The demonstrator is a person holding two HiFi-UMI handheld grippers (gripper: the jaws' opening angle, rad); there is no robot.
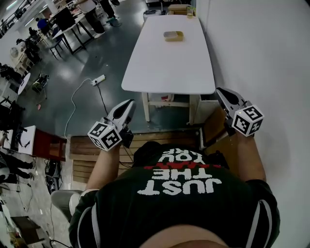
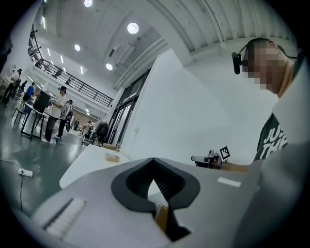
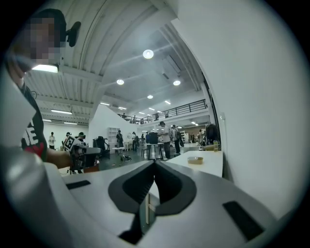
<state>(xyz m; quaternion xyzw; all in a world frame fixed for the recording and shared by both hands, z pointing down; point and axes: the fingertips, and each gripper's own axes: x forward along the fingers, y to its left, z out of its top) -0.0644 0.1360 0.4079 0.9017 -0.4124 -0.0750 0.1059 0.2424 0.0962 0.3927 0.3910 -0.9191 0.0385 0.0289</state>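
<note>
Several hazards worth weighing, biggest surface first. Close on the right, a white wall (image 1: 271,58): could scrape the right gripper (image 1: 220,91) against it on any outward swing, so near at hand. Next, the white counter (image 1: 169,63), ahead of and below both grippers, running away alongside the wall: could knock its near rim by dropping straight forward and down. Underfoot, a slatted wooden platform (image 1: 82,155) ending short of the counter: possible stumble if stepped off without looking. Off to the left on the floor, a power strip (image 1: 98,79) with a trailing cable (image 1: 72,99), apart from the platform; probably a snag only if wandered toward.

On the left gripper (image 1: 130,102), fingers together at the tips with nothing between, plain in the left gripper view. Same on the right: fingers closed tip to tip, empty. Likely just to shove a light thing along rather than take hold of it, if brought down closed like this.

Smallest and farthest: a shallow yellowish dish (image 1: 173,36), alone on the far half of the counter, well apart from both sets of fingers, ahead of them and roughly midway between their lines. Beyond it, at the counter's far end, cardboard boxes (image 1: 178,8).
</note>
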